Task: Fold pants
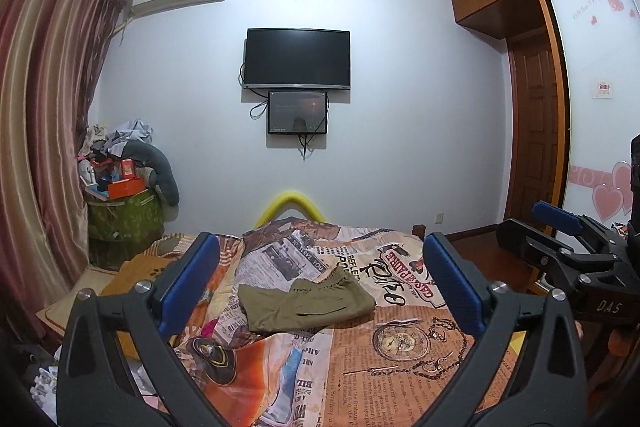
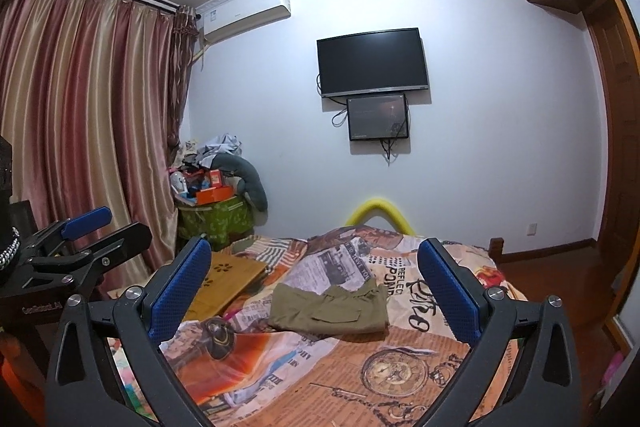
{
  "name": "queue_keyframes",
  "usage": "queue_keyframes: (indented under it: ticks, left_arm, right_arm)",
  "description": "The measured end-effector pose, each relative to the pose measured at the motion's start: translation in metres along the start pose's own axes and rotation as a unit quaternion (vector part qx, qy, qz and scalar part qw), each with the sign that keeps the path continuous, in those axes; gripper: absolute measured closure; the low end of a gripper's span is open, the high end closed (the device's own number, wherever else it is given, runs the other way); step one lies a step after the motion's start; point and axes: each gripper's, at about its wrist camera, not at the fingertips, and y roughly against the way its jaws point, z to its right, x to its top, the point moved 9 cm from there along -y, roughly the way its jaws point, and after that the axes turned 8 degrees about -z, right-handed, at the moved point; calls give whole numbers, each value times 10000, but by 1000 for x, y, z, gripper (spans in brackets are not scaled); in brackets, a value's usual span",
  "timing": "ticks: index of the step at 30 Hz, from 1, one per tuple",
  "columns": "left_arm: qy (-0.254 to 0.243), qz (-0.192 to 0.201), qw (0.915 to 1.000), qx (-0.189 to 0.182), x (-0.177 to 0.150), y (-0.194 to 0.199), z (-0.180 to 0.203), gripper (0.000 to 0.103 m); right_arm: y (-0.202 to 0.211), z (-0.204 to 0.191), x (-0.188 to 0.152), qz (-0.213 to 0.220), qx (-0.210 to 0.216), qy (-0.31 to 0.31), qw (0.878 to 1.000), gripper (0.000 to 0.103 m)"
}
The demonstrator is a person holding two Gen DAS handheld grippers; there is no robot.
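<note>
Olive green pants (image 1: 308,301) lie folded into a compact bundle on the newspaper-print bedspread (image 1: 400,347), waistband toward the far right. My left gripper (image 1: 320,241) hovers above the bed on the near side of the pants, open wide, with nothing between its blue pads (image 1: 188,283). My right gripper (image 2: 316,247) is also open and empty, short of the pants (image 2: 332,309). Neither gripper touches the cloth. Each gripper shows at the edge of the other's view: the right gripper (image 1: 536,227) and the left gripper (image 2: 108,227).
A bamboo lap desk (image 2: 228,279) rests on the bed left of the pants. A yellow foam guard (image 2: 380,213) marks the bed's far end. A green bin piled with clutter (image 2: 216,219) stands by the curtain (image 2: 80,107). The wardrobe (image 1: 532,131) is at the right.
</note>
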Motion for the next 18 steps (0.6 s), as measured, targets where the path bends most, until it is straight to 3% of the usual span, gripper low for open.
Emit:
queue_keyframes:
  ticks: [18]
  left_arm:
    - [108, -17, 9999, 27, -2, -5, -7, 0]
  right_arm:
    - [-1, -1, -2, -108, 2, 72, 9999, 0]
